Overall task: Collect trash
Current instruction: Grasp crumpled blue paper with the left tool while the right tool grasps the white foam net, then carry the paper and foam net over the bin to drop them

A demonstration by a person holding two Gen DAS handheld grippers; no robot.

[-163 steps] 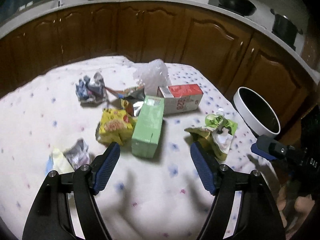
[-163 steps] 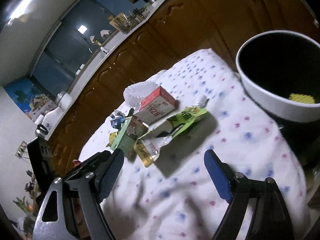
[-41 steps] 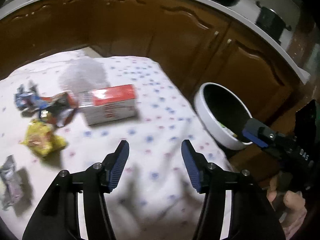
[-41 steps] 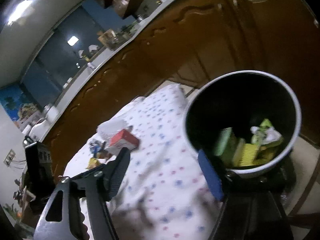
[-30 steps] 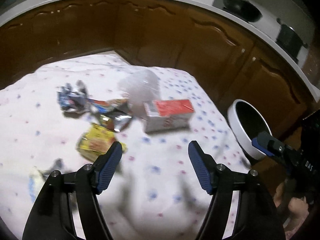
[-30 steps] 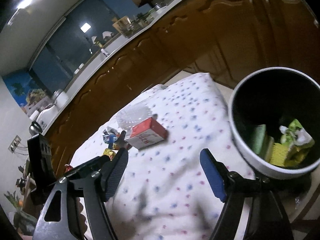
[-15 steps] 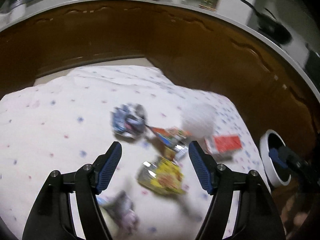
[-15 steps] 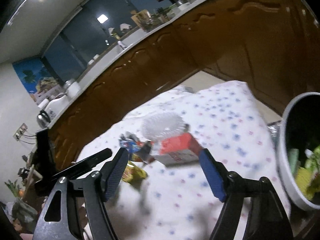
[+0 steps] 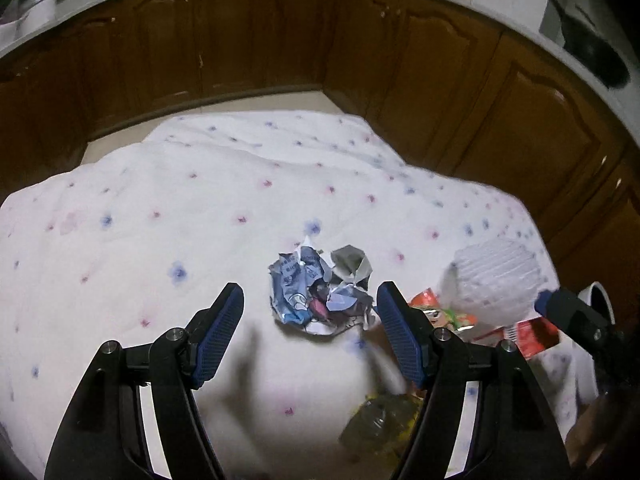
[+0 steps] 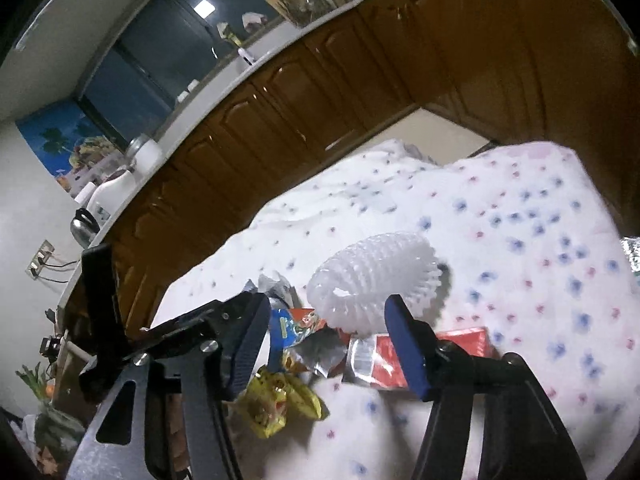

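A crumpled blue-and-white wrapper lies on the flowered tablecloth. My left gripper hovers over it, jaws closing a little, pads on either side and clear of it. My right gripper is also closing, with nothing pressed between its pads. Just beyond its fingertips stands a white foam net. Under and beside the net lie a red carton, an orange snack wrapper and a yellow wrapper. The left wrist view shows the net and the carton at the right.
The white rim of the bin peeks in at the right edge, behind the right gripper's finger. Brown cabinets wrap around the far side of the table. The cloth to the left and far side is bare.
Both views have swung left, away from the bin and toward the pile. The crumpled wrapper now sits between my left fingers, and the right jaws stand narrower than before.
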